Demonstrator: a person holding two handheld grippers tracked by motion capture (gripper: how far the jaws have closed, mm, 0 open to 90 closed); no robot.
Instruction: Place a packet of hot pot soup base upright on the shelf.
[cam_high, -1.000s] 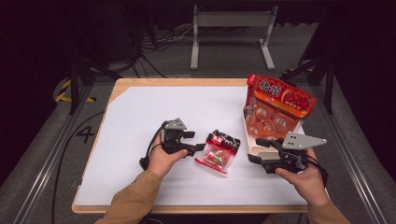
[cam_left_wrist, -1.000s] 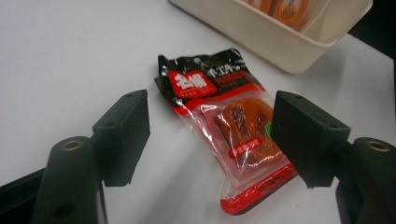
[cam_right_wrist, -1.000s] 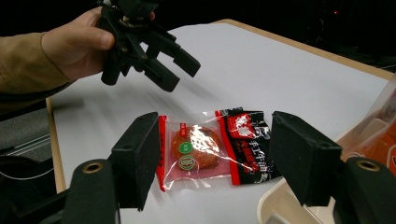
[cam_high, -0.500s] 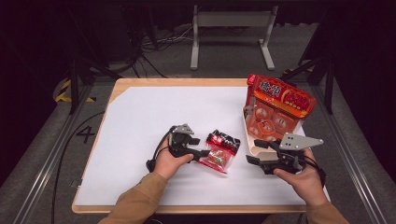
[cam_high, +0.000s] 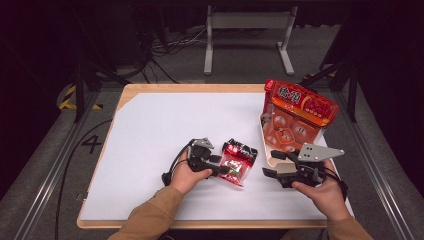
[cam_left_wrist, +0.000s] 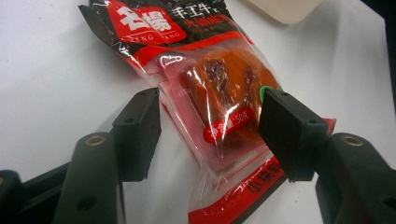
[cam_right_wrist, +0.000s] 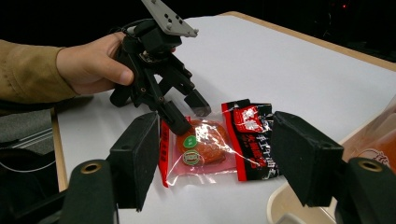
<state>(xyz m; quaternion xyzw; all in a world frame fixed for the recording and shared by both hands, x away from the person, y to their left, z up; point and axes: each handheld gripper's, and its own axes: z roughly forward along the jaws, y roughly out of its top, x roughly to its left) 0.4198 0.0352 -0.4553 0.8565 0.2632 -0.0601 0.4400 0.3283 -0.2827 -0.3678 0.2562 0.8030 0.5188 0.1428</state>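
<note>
White-topped table (cam_high: 150, 125), snack packet (cam_high: 238, 161), tray (cam_high: 270, 159) on it

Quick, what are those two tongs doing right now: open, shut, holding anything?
Left tongs: open, just closing around the red-and-black plastic snack packet; the pads look not yet pressed on it.
Right tongs: open, holding nothing.
</note>
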